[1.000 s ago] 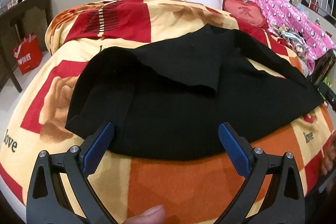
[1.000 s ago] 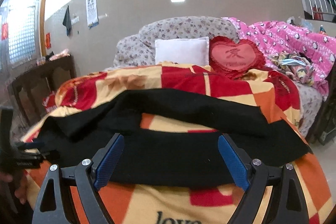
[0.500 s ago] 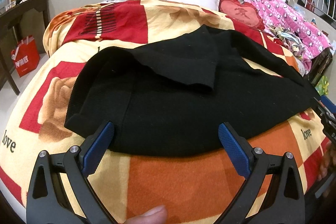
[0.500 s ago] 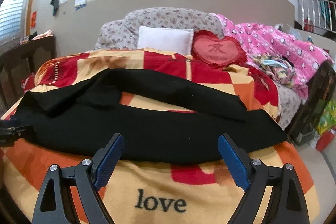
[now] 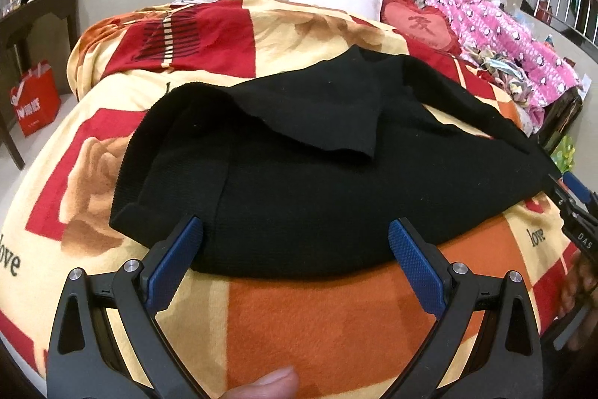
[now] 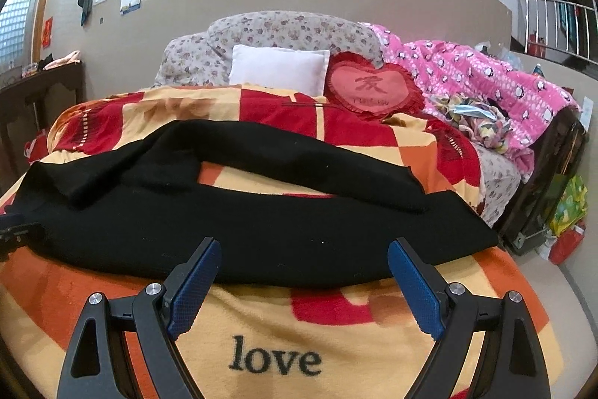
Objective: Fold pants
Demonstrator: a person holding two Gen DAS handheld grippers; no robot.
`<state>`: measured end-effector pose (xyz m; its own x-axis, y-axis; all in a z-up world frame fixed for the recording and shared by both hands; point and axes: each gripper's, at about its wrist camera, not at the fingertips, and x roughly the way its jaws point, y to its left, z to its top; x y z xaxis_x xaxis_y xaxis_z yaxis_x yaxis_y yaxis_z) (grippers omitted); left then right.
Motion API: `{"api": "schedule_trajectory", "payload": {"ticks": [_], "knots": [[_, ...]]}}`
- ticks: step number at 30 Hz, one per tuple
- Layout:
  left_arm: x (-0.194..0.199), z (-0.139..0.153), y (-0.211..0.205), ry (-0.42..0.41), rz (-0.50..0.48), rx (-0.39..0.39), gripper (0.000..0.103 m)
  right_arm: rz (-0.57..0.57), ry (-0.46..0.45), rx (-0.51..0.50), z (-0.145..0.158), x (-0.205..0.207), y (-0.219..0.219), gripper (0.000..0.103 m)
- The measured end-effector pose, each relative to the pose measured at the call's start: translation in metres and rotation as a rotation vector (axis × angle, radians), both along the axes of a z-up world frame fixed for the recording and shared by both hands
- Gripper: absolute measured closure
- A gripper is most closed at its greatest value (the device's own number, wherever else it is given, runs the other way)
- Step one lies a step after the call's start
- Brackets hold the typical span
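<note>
Black pants [image 5: 299,182] lie spread on a red, orange and cream blanket [image 5: 329,316] on the bed, waistband at the left, one part folded over on top. In the right wrist view the pants [image 6: 261,227] show two legs stretching to the right. My left gripper [image 5: 295,242] is open and empty, its blue pads at the near edge of the waist end. My right gripper [image 6: 302,260] is open and empty at the near edge of the leg. The right gripper also shows at the far right of the left wrist view [image 5: 575,208].
A white pillow [image 6: 278,71], a red heart cushion [image 6: 373,88] and a pink quilt [image 6: 486,81] lie at the bed's head and right side. A dark wooden table [image 5: 33,14] and a red bag [image 5: 35,100] stand left of the bed. Bags [image 6: 568,208] sit on the floor at the right.
Both grippers have drawn closer to the pants' near edge. The right wrist view has swung right and down, showing more of the leg ends. Both stay open.
</note>
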<state>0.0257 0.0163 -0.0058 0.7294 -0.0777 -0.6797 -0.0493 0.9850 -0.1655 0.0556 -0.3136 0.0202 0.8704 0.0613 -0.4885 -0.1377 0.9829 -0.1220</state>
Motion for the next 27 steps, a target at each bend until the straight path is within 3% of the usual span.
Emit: {"api": "schedule_trajectory", "payload": {"ticks": [19, 22, 27], "knots": [[-0.002, 0.0, -0.006, -0.005, 0.024, 0.018, 0.003, 0.026, -0.064, -0.074, -0.001, -0.016, 0.011, 0.013], [-0.002, 0.0, -0.006, -0.005, 0.027, 0.025, 0.003, 0.021, -0.041, -0.107, -0.008, -0.016, 0.017, 0.014], [-0.002, 0.0, -0.006, -0.006, 0.028, 0.028, 0.003, 0.03, -0.093, -0.181, -0.01, -0.023, 0.028, 0.014]]}}
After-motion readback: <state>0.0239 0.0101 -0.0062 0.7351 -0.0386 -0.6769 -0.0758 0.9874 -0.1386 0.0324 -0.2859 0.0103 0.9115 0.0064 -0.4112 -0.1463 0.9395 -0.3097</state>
